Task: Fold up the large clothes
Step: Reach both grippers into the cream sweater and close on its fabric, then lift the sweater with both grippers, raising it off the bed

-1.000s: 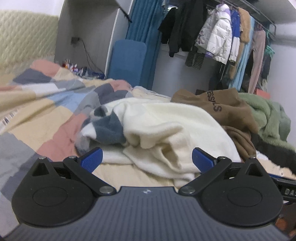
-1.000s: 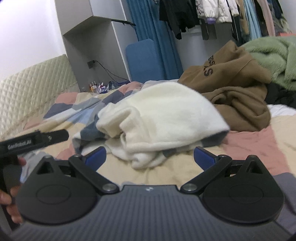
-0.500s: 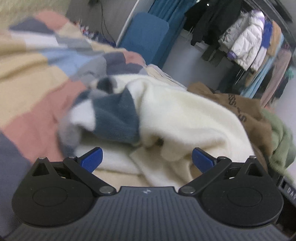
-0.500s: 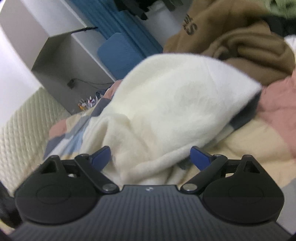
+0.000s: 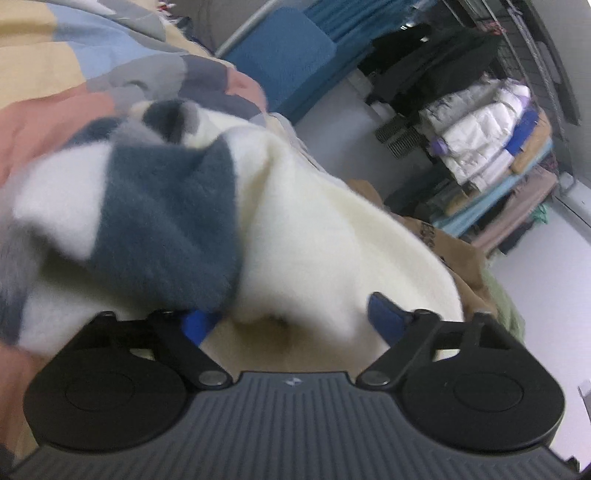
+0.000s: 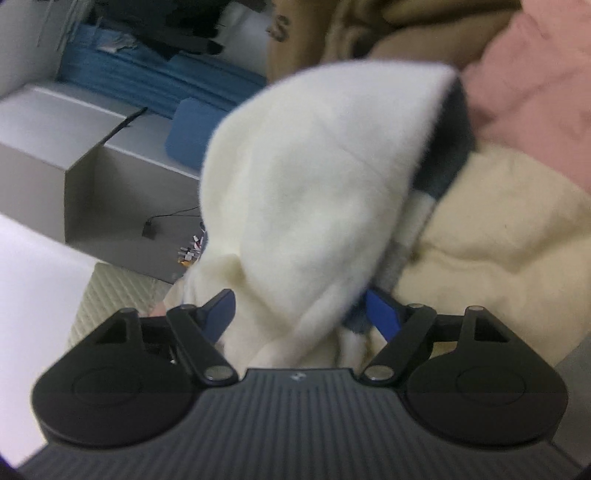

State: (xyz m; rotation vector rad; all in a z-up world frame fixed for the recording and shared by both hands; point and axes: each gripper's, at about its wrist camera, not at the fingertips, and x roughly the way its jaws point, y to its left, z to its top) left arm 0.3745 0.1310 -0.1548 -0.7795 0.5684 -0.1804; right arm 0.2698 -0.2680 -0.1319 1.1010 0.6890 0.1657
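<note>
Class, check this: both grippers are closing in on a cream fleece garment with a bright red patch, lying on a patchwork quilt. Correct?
Not quite. The cream fleece garment has a dark blue-grey patch, not red; the left wrist view shows it. The left gripper, right gripper and patchwork quilt stand as stated.

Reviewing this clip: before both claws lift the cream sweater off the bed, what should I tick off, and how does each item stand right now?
1. Cream sweater between the left claw's pads: ok, fabric sits in the gap.
2. Left claw clamped: not ok, its jaws have just been closing but a gap shows beside the right pad.
3. Sweater between the right claw's pads: ok, a fold runs through.
4. Right claw clamped: cannot tell, its jaws have just been closing; picture blurred.
5. Only the sweater caught, not the quilt: cannot tell.
6. Brown hoodie apart from the grip: ok, it lies behind.
</note>
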